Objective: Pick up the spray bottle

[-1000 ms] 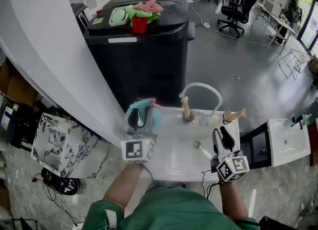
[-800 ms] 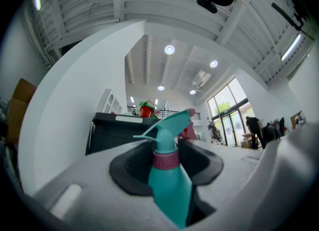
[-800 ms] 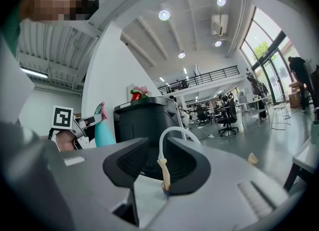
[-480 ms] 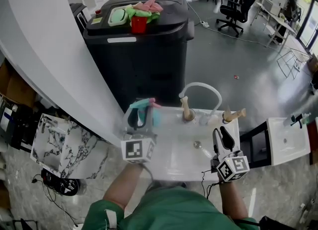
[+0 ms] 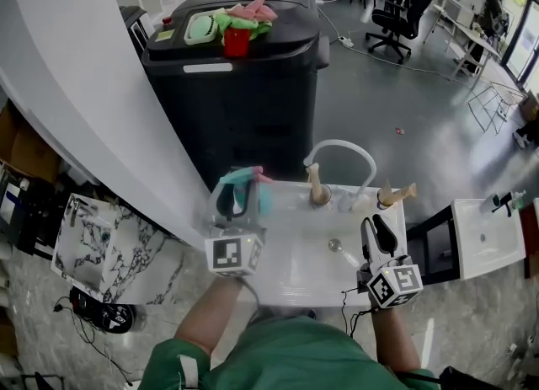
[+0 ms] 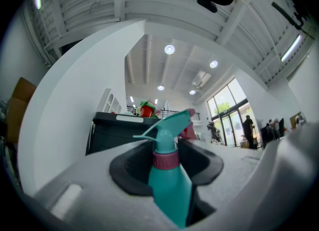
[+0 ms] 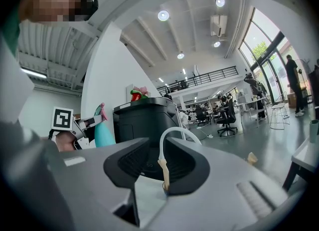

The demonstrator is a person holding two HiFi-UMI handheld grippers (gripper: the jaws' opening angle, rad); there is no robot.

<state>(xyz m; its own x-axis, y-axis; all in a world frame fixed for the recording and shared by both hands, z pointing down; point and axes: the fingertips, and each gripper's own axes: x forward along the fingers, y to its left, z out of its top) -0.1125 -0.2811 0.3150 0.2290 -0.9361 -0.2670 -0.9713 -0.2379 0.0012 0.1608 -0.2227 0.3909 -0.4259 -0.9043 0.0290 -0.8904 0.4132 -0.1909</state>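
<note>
The teal spray bottle [image 6: 169, 190] with a dark pink collar stands upright between the jaws of my left gripper [image 6: 167, 161], which is shut on its neck and body. From the head view, the left gripper [image 5: 240, 198] holds the bottle [image 5: 264, 200] over the far left corner of the white sink [image 5: 290, 275]. My right gripper [image 5: 376, 236] hovers over the sink's right side, open, with nothing between its jaws. In the right gripper view that gripper [image 7: 162, 167] frames the faucet [image 7: 164, 167], and the bottle [image 7: 103, 134] shows at the left.
A white hose arch [image 5: 344, 147] and two tan tap handles [image 5: 317, 186] stand at the sink's far rim. Behind it is a black bin [image 5: 240, 93] topped with cloths and a red cup [image 5: 237, 41]. A curved white wall [image 5: 76, 85] runs along the left. Another basin [image 5: 487, 241] sits at the right.
</note>
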